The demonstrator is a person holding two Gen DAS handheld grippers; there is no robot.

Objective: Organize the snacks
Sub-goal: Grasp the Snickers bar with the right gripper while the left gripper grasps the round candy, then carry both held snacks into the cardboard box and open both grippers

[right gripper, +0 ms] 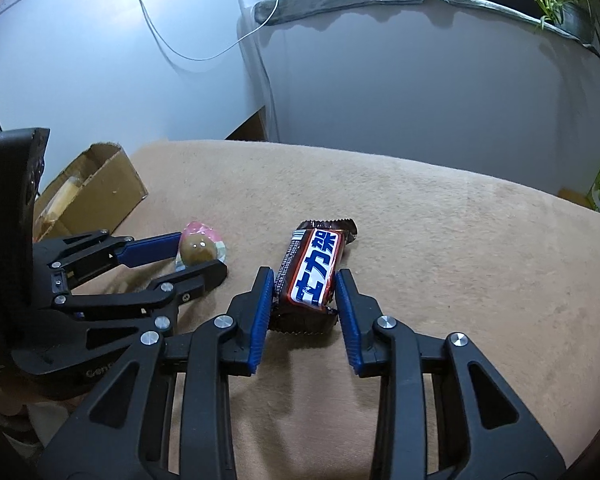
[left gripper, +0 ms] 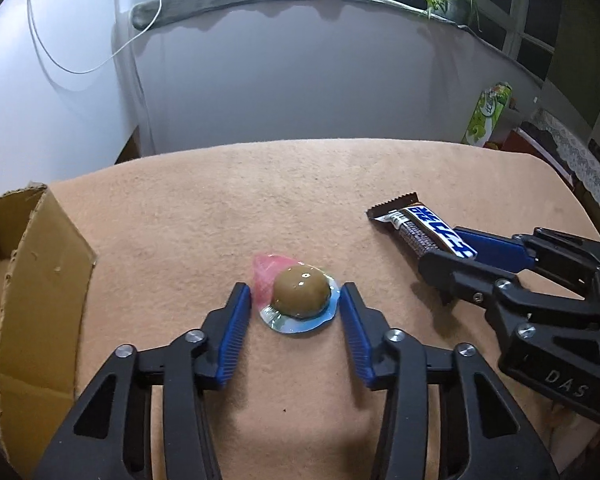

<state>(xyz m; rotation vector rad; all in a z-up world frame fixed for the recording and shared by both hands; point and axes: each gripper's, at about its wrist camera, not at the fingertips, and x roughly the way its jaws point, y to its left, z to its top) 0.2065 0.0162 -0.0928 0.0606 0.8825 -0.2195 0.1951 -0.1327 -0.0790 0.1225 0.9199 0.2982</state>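
Note:
A brown egg-shaped snack in a clear, pink and blue wrapper lies on the tan cloth. My left gripper is open, its blue pads on either side of the snack without pressing it. A brown chocolate bar with a blue and white label lies to the right. My right gripper is open around the bar's near end, pads close to its sides. The bar and right gripper also show in the left wrist view. The egg snack and left gripper show in the right wrist view.
An open cardboard box stands at the table's left edge, also in the right wrist view. The tan cloth-covered table ends at a white wall. A green carton and clutter lie beyond the right edge.

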